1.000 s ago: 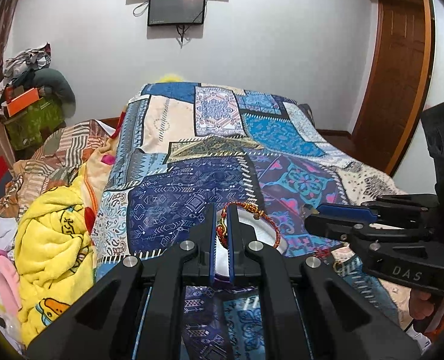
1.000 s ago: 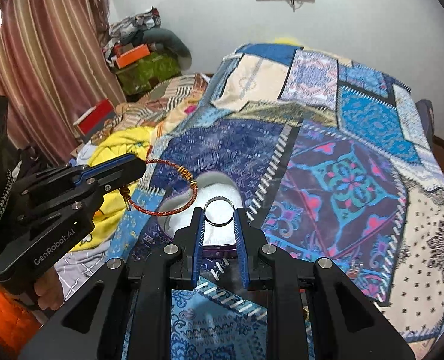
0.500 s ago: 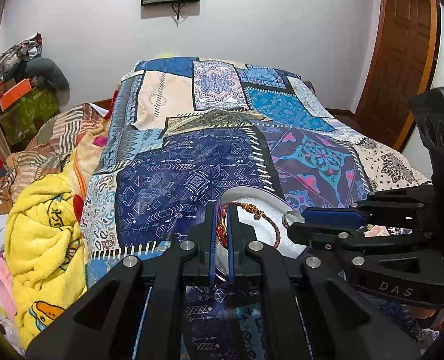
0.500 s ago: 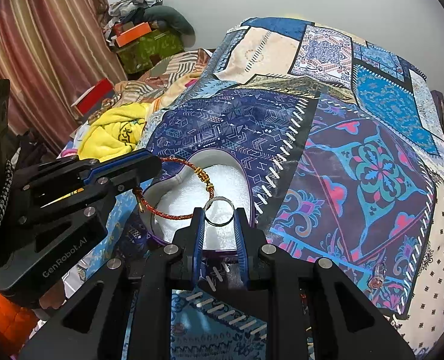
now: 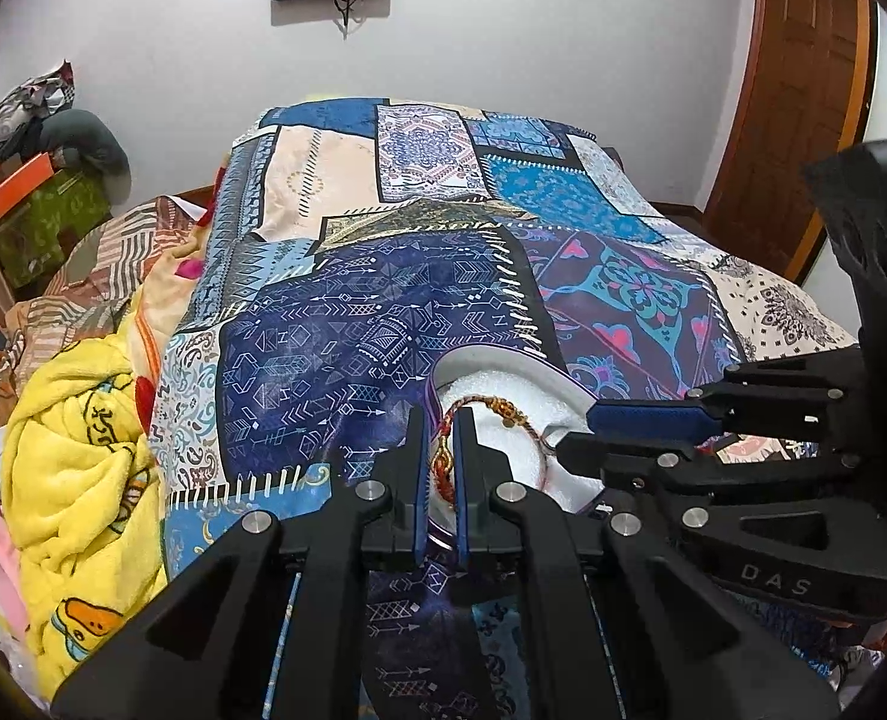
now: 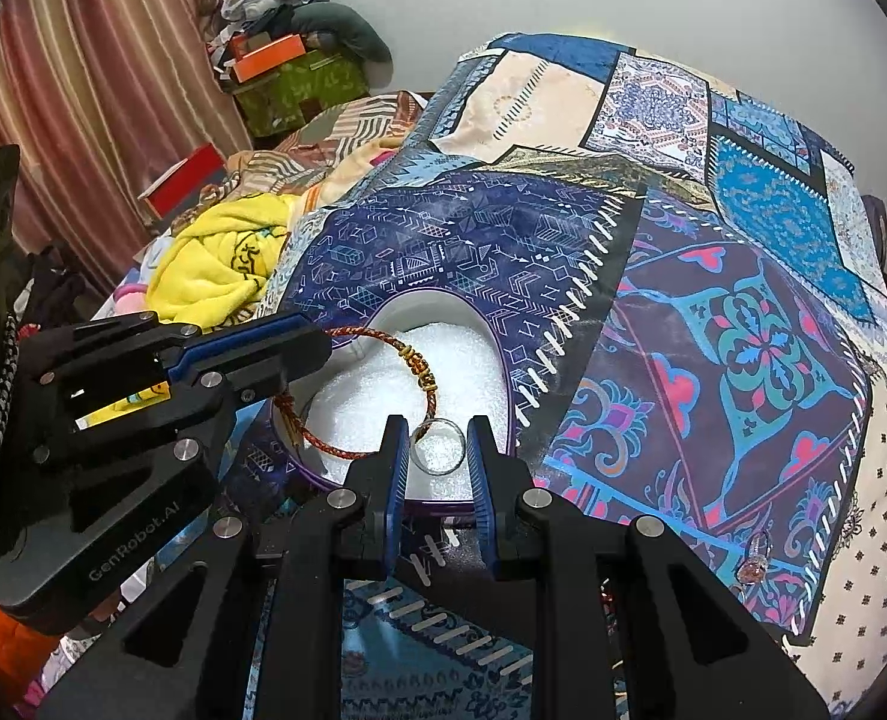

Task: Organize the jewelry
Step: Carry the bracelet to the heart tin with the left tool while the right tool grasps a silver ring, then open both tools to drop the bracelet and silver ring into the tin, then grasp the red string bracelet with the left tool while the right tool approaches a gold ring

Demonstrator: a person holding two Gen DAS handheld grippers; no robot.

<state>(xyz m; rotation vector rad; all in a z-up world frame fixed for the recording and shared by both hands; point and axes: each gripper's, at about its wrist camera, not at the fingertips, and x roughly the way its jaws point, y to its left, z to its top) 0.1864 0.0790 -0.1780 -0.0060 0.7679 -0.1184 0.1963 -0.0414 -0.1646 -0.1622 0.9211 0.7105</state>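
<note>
Right wrist view shows the right hand-held gripper [image 6: 437, 456] clamping a thin silver ring [image 6: 438, 446] upright over a round, white-foam-lined bowl [image 6: 443, 324]. The left hand-held gripper [image 6: 299, 354] pinches a braided red-gold bangle [image 6: 383, 396], tilted above the bowl, on a patchwork bedspread [image 6: 743, 330].

A home bedroom – a bed [image 5: 443, 276] under a patchwork cover, a wooden door [image 5: 797, 102] at two o'clock, curtains [image 6: 83, 120] at ten o'clock
</note>
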